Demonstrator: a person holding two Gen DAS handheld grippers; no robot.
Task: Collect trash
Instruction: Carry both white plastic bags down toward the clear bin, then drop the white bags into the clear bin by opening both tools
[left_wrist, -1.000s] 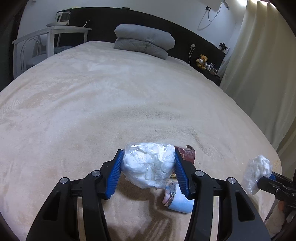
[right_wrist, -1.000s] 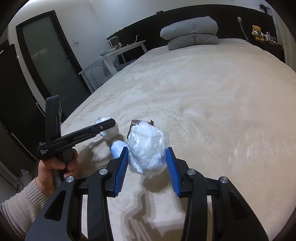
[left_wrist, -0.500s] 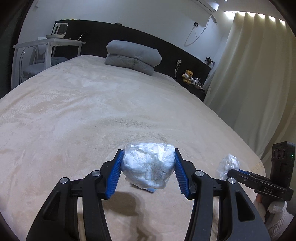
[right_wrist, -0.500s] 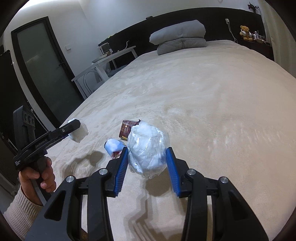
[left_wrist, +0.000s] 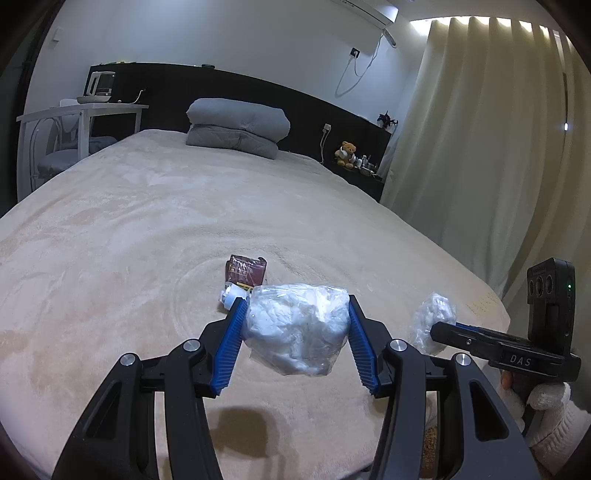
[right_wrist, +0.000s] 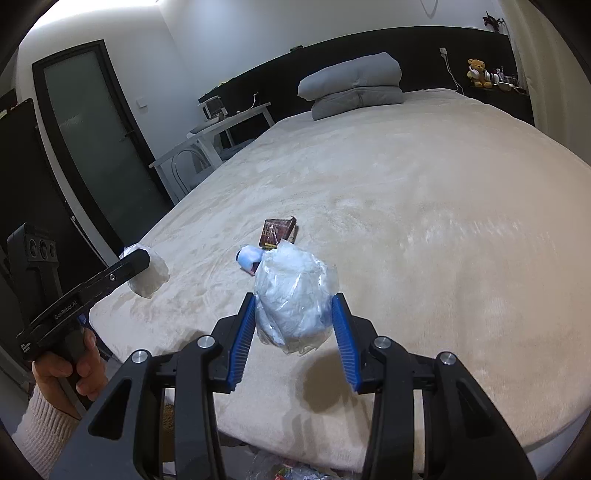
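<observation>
My left gripper (left_wrist: 295, 332) is shut on a crumpled clear plastic bag of white tissue (left_wrist: 297, 330), held above the near end of the beige bed (left_wrist: 147, 229). My right gripper (right_wrist: 293, 317) is shut on a second crumpled plastic bag (right_wrist: 293, 295), also off the bed. Each gripper shows in the other's view, the right one (left_wrist: 436, 325) at the right, the left one (right_wrist: 142, 266) at the left. On the bed lie a dark red wrapper (left_wrist: 245, 271) and a small light-blue crumpled packet (left_wrist: 231, 293); both show in the right wrist view, wrapper (right_wrist: 279, 232) and packet (right_wrist: 249, 256).
Grey folded pillows (left_wrist: 236, 127) sit at the headboard. A white side table and chair (left_wrist: 74, 129) stand left of the bed, curtains (left_wrist: 480, 147) to its right. A dark door (right_wrist: 92, 147) is at the left. More trash (right_wrist: 284, 470) shows below the bed's foot edge.
Both grippers have lifted and pulled back toward the foot of the bed with their bags. The wrapper and blue packet now lie farther ahead, in plain sight.
</observation>
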